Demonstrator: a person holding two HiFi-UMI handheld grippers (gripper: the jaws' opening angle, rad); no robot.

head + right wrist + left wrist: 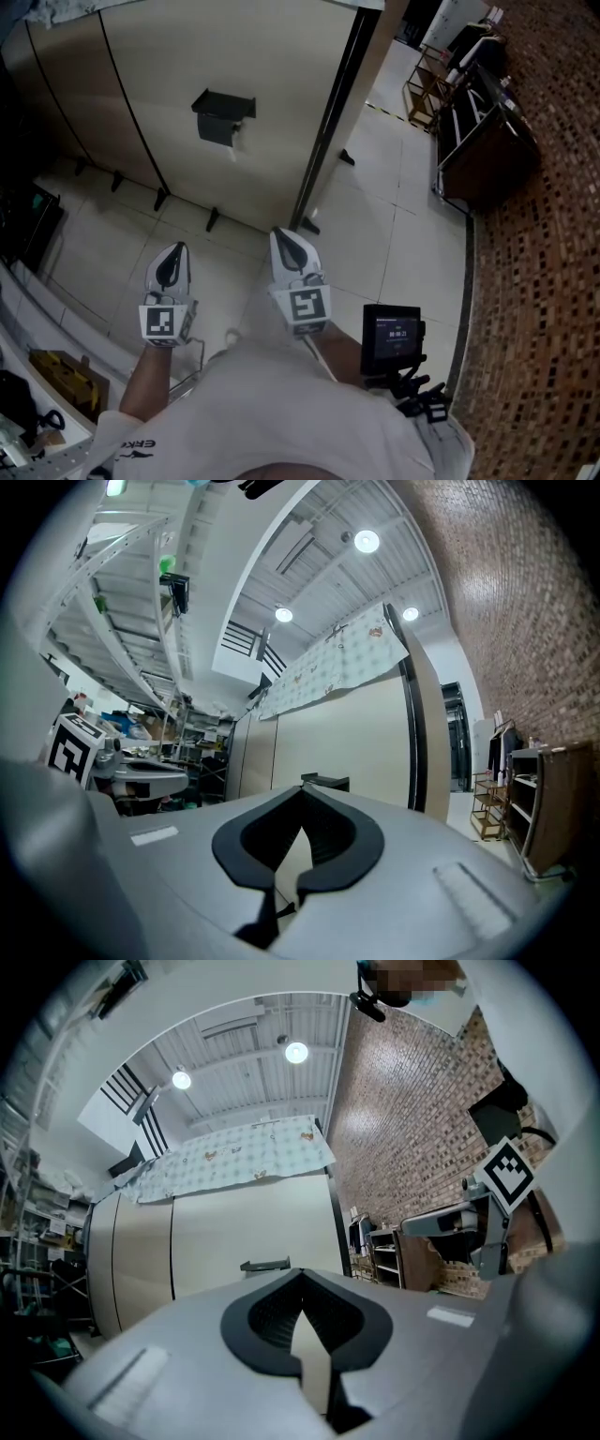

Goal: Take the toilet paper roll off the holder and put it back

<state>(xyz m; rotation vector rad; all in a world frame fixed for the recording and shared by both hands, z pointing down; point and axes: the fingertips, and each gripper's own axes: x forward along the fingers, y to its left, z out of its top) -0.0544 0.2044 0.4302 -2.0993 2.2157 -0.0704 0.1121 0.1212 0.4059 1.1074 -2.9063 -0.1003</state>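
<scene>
A black toilet paper holder is fixed to the beige partition wall, and a bit of the white roll shows under its cover. Both grippers are held level in front of the wall, well short of the holder. The left gripper is shut with nothing in it, and so is the right gripper. In the left gripper view the holder sits just above the closed left gripper. In the right gripper view the holder stands straight past the closed right gripper.
A black post ends the partition on the right. Further right stand a dark wooden cabinet, a metal rack and a brick wall. A small screen hangs at the person's waist. Shelves and a cardboard box crowd the left.
</scene>
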